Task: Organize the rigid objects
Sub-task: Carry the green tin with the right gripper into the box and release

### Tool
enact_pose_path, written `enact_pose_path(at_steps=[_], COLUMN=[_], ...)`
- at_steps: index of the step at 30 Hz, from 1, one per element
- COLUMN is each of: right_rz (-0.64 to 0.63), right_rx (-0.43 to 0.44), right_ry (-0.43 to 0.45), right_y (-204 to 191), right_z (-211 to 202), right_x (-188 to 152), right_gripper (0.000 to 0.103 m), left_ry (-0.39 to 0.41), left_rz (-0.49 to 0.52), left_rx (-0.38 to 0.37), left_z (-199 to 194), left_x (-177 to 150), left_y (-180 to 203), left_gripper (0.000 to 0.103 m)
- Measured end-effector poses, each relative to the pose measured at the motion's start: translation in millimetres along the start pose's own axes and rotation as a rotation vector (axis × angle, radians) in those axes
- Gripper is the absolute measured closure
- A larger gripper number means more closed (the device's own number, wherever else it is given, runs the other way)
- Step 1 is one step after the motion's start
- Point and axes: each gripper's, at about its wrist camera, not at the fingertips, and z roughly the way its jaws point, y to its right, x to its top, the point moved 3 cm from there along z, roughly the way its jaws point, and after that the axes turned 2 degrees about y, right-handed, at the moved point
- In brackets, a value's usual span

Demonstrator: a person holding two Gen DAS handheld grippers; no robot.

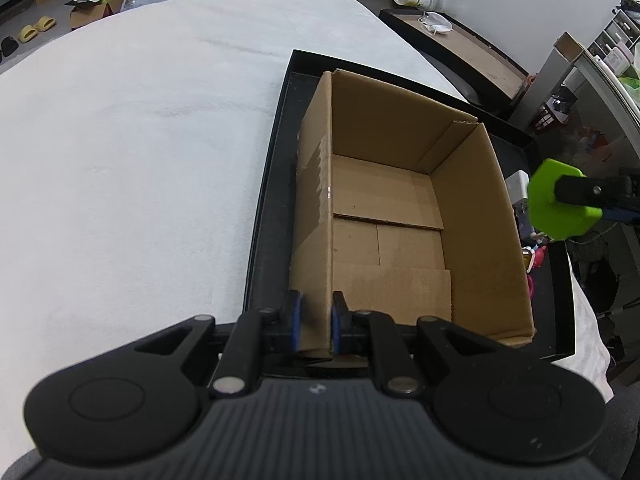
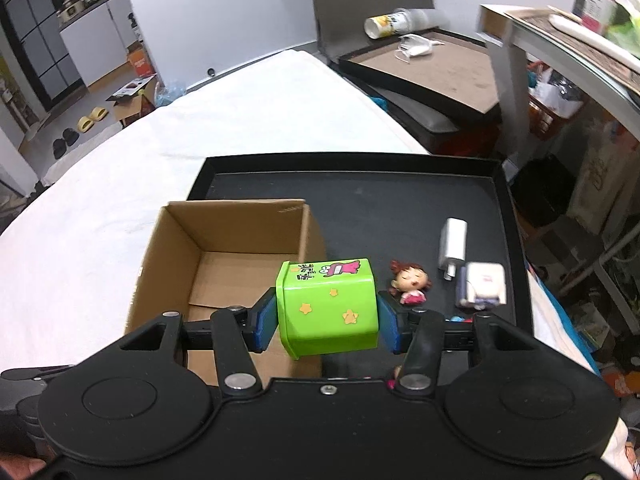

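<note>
Left gripper (image 1: 316, 320) is clamped on the near-left wall of the open cardboard box (image 1: 472, 216), one blue pad outside and one inside, jaws nearly closed on the thin cardboard. The box sits in a shallow black tray (image 1: 268, 216) on a table covered with a white cloth (image 1: 140, 160); the box interior shows only its bottom flaps. Right gripper (image 2: 327, 320) holds a green box (image 2: 328, 312) with yellow stars on its side and a cartoon print on top, blue pads pressed on its left and right faces. In the right wrist view the green box hangs over the near-right corner of the cardboard box (image 2: 224, 240), tilted a bit; whether it's fully above the opening, can't tell. From the left wrist view the same green box (image 1: 560, 200) shows to the right of the cardboard box, outside its right wall, with a black finger across it. On the tray floor (image 2: 360, 200) to the right of the cardboard box: a small doll figure (image 2: 410, 282) with red-brown hair lying on its back, a white charger plug (image 2: 453, 246) farther back, and a white and blue blurred item (image 2: 482, 284) just right of the doll. Another small item peeks out behind the right finger, too hidden to name. Beyond the table, a second dark tray (image 2: 420, 72) holds a face mask (image 2: 416, 49).
</note>
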Motion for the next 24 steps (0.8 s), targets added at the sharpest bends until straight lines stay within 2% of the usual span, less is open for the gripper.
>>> enact_pose_path(at_steps=[20,24], right_rz=[-0.052,-0.048], right_rx=[0.066,0.090], right_ry=[-0.018,0.001], right_y=[-60.9,-66.7], right_z=[27.8,26.0], right_x=[14.7,21.4], right_gripper=[0.052,0.043], left_ry=[-0.013,-0.017], left_rz=[-0.020,-0.025], left_rx=[-0.041,-0.041], left_z=[0.8,2.3], left_x=[1.8,3.8], left_y=[-5.2,-6.1], left_gripper=[0.088,0.088])
